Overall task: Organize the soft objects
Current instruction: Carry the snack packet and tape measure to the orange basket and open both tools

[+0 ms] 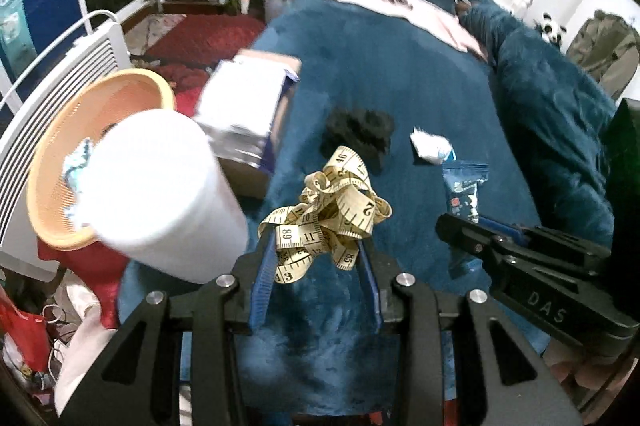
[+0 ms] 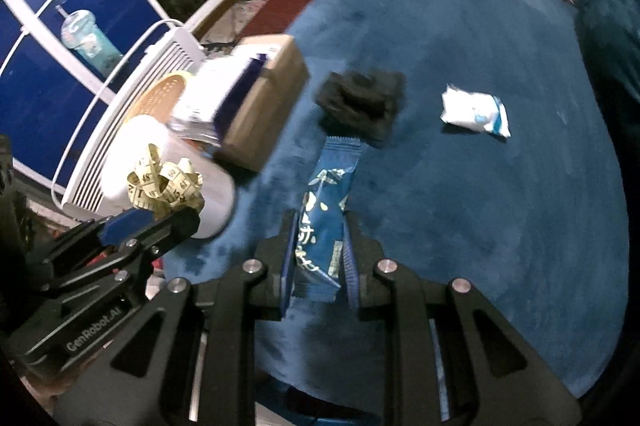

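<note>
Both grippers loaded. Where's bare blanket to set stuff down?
Free: the wide blue blanket right of the right gripper and its blue snack packet, below the white packet; also the far stretch beyond the black cloth. Crowded: left edge, with cardboard box, white tub and orange basket.

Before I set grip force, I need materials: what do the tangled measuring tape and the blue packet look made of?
The yellow measuring tape in the left gripper looks like flexible coated fabric or vinyl: it coils limply and has printed numbers. The blue snack packet in the right gripper looks like glossy plastic film, with a crimped, serrated end seal.
</note>
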Tool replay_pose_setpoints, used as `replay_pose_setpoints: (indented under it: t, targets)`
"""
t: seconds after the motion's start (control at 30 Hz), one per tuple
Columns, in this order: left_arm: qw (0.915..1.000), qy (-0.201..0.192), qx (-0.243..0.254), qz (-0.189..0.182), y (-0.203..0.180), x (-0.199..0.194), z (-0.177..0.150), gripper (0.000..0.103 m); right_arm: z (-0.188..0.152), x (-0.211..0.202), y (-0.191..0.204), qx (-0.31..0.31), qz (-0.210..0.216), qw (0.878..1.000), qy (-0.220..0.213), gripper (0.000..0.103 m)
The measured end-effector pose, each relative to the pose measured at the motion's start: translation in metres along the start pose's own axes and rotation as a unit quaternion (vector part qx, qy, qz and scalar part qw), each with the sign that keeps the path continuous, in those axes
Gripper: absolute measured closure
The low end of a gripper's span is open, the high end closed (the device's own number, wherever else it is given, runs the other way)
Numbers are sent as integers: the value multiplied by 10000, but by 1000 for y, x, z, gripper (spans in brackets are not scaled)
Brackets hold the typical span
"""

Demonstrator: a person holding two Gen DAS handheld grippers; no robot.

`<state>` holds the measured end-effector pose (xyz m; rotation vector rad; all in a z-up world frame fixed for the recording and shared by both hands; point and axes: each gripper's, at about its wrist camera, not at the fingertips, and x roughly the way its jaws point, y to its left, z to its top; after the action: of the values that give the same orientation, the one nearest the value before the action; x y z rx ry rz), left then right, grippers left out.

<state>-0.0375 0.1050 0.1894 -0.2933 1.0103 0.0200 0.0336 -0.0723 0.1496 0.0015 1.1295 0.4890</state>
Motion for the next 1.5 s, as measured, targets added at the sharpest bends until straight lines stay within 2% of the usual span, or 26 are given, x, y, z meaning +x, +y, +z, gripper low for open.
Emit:
replay_pose_setpoints:
  t: [0.37,0.77,1.07,1.27,1.5]
  targets:
    - [9969,-661,-419,45,43,-63,13,64,25,-21,71,-647,285,9971,-295,81]
    - [9903,-955,-989,180,103,-90,27,64,54,-16,129,-1096,640,9909,-442,81]
    - [9812,-1006,-1591,428,171,-86,39,64,80,11,185,-1474,979,9833,-419,81]
    - [9747,-883,-1973,560,219,-68,44,64,95,44,213,-1410,1303,9813,-140,81]
    - [9690,-719,-2293,567,264,-48,45,64,108,73,235,-1412,1347,9808,47,79]
